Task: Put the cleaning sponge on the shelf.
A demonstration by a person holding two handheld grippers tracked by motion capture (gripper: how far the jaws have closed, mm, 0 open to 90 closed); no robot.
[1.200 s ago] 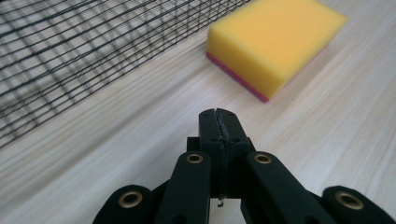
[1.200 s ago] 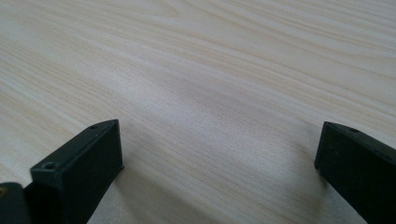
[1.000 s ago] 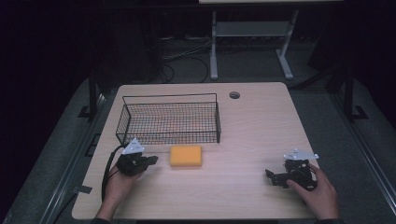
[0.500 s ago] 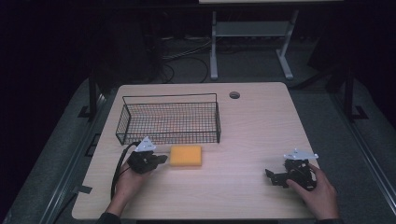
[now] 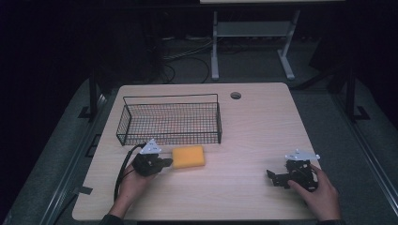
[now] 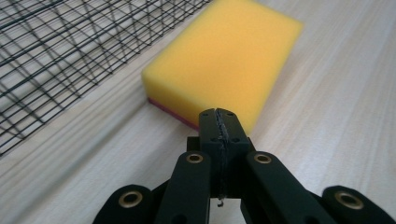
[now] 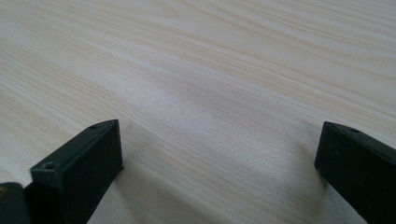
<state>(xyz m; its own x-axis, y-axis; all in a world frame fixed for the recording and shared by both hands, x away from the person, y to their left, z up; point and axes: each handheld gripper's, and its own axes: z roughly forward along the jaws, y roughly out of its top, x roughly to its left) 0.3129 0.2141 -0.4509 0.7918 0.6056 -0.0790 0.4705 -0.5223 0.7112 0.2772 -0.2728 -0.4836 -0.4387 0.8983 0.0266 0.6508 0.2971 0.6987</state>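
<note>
Dark floor, cables and a white stand's legs surround a pale wood-grain table (image 5: 263, 122), which is lit from above. On it, toward ten o'clock, stands a black wire-mesh basket (image 5: 171, 119), long side running nine to three. Just in front of its near wall lies a yellow rectangular sponge with a thin pink underlayer (image 5: 188, 156), close to the basket but apart from it, long axis also nine to three.

Left gripper (image 5: 164, 163) lies at the sponge's nine o'clock end, its tips right at that short end; whether they touch it cannot be told from the high view. In the left gripper view its jaws are pressed together, nothing between them, and the sponge (image 6: 224, 60) stretches away toward twelve o'clock along their line, the basket mesh (image 6: 60, 51) off at ten o'clock. So the sponge's long axis runs straight ahead of the closed tips. As a judgement, the jaws would have to part before they could take it, or, kept together, they could only push it toward three o'clock.

Right gripper (image 5: 277, 177) rests well apart at four o'clock, jaws spread wide over bare wood in the right gripper view (image 7: 219, 168), so the left hand (image 5: 133, 180) is far nearer.

Open tabletop lies at three o'clock of the sponge and toward the near edge; the basket wall closes off twelve o'clock.
</note>
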